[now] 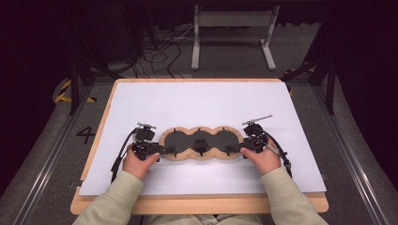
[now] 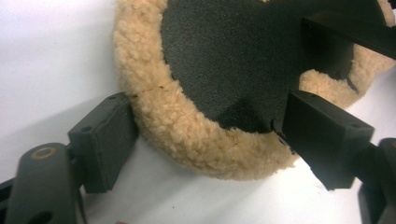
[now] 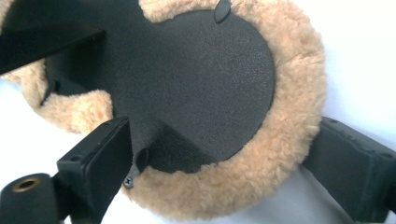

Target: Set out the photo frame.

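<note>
A three-lobed pad (image 1: 187,158) with a tan fleece rim and a black centre lies flat on the white sheet, near the person's side. My left gripper (image 1: 162,150) is at its left end and my right gripper (image 1: 238,150) at its right end. In the left gripper view the jaws of the left gripper (image 2: 208,112) straddle the fleece rim (image 2: 196,144), one outside, one over the black centre. The right gripper (image 3: 224,140) straddles the rim (image 3: 289,93) the same way. The fleece looks unsquashed at both ends, and both grippers stand open.
The white sheet (image 1: 197,101) covers most of a wooden table (image 1: 197,204), with bare sheet behind the pad. On the floor beyond stand a white metal frame (image 1: 232,21) and loose cables (image 1: 159,51). The person's sleeves come in from the bottom.
</note>
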### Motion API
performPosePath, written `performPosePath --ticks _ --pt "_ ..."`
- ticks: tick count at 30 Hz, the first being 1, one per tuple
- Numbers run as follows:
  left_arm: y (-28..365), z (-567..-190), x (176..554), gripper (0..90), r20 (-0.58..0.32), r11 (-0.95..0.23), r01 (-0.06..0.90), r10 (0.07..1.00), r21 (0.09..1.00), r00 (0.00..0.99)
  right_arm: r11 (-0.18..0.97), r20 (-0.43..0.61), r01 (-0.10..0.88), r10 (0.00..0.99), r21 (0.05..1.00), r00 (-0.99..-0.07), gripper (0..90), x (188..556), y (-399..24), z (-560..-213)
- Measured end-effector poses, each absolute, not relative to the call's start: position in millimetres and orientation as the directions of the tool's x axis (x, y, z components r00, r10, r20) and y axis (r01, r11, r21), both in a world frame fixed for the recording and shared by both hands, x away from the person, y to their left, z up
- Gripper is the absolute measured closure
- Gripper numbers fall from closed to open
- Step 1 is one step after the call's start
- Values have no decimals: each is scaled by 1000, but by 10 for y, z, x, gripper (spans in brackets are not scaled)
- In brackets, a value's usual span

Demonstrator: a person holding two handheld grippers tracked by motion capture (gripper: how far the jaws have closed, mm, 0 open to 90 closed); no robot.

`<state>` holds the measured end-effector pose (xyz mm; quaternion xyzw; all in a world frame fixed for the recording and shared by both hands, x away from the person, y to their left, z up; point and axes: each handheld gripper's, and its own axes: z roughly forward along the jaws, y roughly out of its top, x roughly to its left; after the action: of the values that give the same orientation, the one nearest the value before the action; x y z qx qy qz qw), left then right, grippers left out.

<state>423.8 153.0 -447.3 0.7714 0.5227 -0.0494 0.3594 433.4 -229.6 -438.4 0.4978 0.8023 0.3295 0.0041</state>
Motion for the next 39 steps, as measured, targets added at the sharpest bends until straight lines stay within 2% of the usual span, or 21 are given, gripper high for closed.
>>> performPosePath --ticks 5,9,18,22,27,39 --pt "1523 -4464 4230 269 -426 -208 838 784 505 451 279 335 805 801 524 -496 85 4339 -2297 -4380" --pt "1535 -4464 4236 292 -430 -193 841 788 506 440 252 371 822 798 512 -475 131 4355 -2346 -4370" --pt "1542 -4450 4231 331 -428 -172 841 798 514 425 242 345 826 822 510 -454 242 4329 -2362 -4346" --pt "1548 -4409 4208 360 -402 -167 820 807 547 432 247 332 819 824 518 -459 254 4306 -2362 -4321" --pt "1532 -4365 4165 390 -381 -163 808 817 566 432 242 316 803 828 545 -464 279 4261 -2364 -4255" --pt "1532 -4200 4029 436 -291 -168 713 832 681 473 253 197 716 854 650 -481 457 4122 -2312 -4087"
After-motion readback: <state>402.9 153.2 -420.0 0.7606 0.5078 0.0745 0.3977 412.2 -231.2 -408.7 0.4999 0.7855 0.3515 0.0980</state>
